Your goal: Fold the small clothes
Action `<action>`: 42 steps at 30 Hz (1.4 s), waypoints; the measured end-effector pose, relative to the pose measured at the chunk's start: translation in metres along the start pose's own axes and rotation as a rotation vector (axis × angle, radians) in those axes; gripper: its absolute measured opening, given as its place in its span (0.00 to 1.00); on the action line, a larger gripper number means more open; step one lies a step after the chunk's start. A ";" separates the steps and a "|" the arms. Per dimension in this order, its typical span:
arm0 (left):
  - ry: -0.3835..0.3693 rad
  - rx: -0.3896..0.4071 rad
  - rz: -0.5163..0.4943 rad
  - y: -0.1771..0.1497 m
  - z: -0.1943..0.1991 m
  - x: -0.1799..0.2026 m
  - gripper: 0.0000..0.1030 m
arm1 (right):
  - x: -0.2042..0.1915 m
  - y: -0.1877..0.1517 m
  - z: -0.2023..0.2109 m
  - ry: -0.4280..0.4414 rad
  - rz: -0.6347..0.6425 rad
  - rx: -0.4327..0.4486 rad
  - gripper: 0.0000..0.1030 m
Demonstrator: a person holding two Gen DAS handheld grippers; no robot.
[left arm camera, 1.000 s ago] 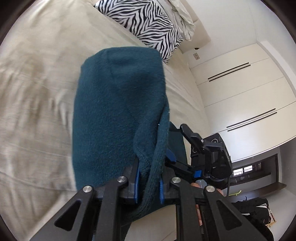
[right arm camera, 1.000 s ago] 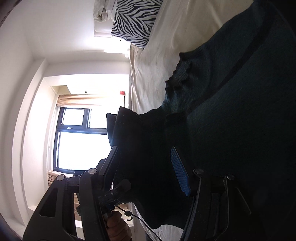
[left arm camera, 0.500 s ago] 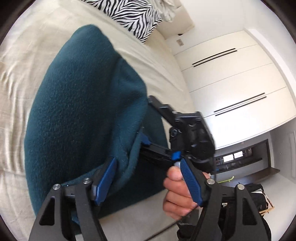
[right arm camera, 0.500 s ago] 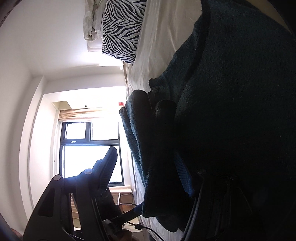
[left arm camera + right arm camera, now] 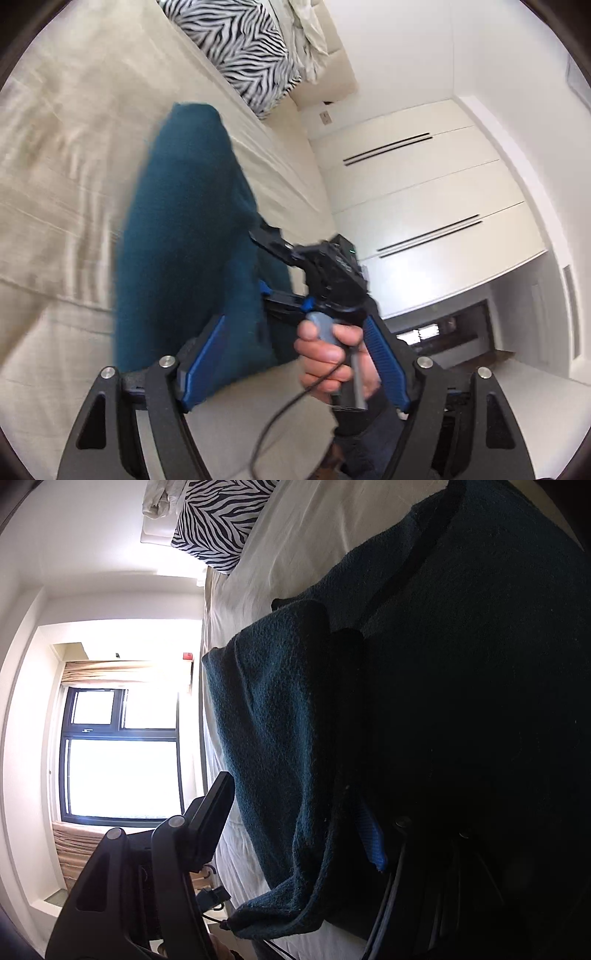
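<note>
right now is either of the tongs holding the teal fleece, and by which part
Neither, as far as shows. The left tongs are open, with the teal fleece lying on the bed. The right tongs also stand open around a folded edge.

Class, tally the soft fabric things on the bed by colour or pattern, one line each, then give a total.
Teal fleece garment: 1
Zebra-striped black-and-white pillow: 1
Crumpled pale cream cloth beyond the pillow: 1
Total: 3
</note>
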State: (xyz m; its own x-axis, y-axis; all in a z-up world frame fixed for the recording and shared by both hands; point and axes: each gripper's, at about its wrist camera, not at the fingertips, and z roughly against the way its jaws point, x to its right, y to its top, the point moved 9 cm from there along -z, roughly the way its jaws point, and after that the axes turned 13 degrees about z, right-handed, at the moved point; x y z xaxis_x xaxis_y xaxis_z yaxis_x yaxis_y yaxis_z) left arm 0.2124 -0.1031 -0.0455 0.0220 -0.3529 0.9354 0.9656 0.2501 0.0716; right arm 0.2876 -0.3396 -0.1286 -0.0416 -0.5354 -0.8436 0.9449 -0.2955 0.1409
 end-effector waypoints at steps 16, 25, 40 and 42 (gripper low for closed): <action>0.121 -0.033 -0.034 0.003 -0.032 -0.022 0.76 | -0.011 0.012 0.055 -0.312 0.253 -0.013 0.13; 0.167 -0.047 -0.132 0.005 -0.057 -0.003 0.76 | 0.022 0.027 0.120 -0.384 0.219 0.017 0.13; 0.297 -0.031 -0.290 0.015 -0.085 0.010 0.76 | 0.098 0.015 0.149 -0.285 0.070 0.093 0.19; 0.310 -0.010 -0.331 0.023 -0.086 0.015 0.76 | 0.097 0.019 0.160 -0.366 0.071 0.128 0.23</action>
State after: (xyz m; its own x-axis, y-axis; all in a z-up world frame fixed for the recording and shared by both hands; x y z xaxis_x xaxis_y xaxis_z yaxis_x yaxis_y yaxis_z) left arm 0.2574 -0.1804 -0.0595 -0.2128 -0.6662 0.7147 0.9363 0.0701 0.3441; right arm 0.2491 -0.5235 -0.1247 -0.1124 -0.7978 -0.5923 0.9024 -0.3315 0.2753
